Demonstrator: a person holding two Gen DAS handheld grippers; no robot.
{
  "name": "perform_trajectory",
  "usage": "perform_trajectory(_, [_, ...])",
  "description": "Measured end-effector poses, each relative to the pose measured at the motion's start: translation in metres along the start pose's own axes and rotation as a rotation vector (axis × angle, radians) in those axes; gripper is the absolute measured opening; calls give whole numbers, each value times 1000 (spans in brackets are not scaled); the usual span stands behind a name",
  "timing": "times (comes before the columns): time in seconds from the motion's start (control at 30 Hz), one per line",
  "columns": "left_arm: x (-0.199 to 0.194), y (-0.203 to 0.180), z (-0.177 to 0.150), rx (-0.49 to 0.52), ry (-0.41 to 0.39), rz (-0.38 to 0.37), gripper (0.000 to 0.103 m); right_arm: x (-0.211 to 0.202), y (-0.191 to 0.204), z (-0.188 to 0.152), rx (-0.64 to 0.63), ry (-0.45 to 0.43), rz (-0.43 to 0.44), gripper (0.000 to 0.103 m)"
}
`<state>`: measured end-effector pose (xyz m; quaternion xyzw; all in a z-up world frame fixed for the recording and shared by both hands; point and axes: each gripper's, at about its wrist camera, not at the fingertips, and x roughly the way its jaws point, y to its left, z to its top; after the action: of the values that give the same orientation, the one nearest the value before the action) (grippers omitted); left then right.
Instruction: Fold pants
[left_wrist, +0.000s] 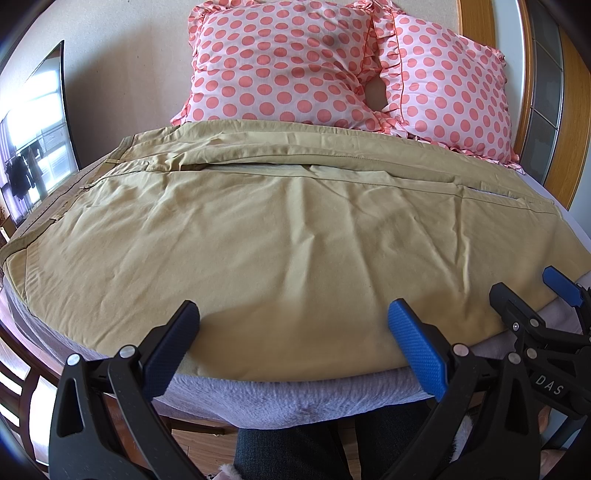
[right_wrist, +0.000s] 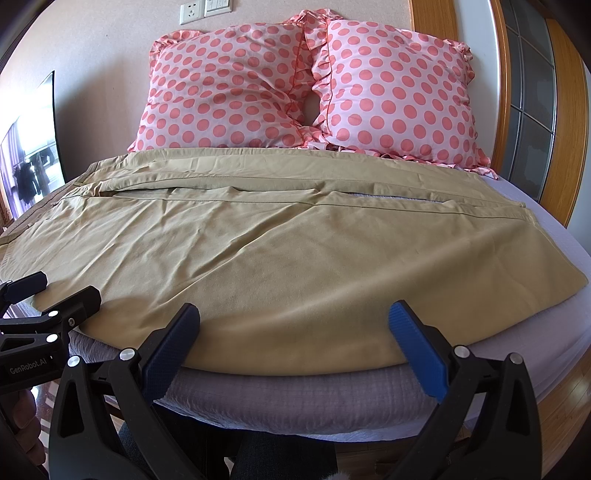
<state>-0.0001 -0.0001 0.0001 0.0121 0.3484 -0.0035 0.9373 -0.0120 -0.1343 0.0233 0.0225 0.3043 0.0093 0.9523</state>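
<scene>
Both wrist cameras sat low at the foot of the bed (left_wrist: 295, 402), close to its near edge, facing the polka-dot pillows (right_wrist: 306, 85). The left view stood further left, the right further right; both shared the spread khaki pants (left_wrist: 280, 236) and each other's gripper.

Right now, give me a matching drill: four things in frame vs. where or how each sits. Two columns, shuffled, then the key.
Things
1. khaki pants
2. polka-dot pillows
3. left tool
4. wall socket

Place or state
A. propped against the wall at the bed's far end
B. open at the bed's near edge, holding nothing
C. spread flat across the bed
D. on the wall above the pillows

Pairs: 1-C, 2-A, 3-B, 4-D
</scene>
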Motion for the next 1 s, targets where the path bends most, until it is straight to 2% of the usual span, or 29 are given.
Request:
perform_trajectory(0.73, [0, 1, 1, 7, 0, -13, 101, 2, 1, 1, -9, 14, 10, 102])
perform_trajectory(0.87, [-2, 7, 9, -18, 39, -34, 101, 7, -21, 25, 48, 71, 45, 102])
perform_trajectory(0.93, [-5, 13, 22, -37, 15, -30, 101, 8, -42, 49, 101, 56, 40, 102])
perform_trajectory(1.0, [-10, 20, 38, -46, -21, 0, 101, 13, -66, 77, 144, 53, -4, 102])
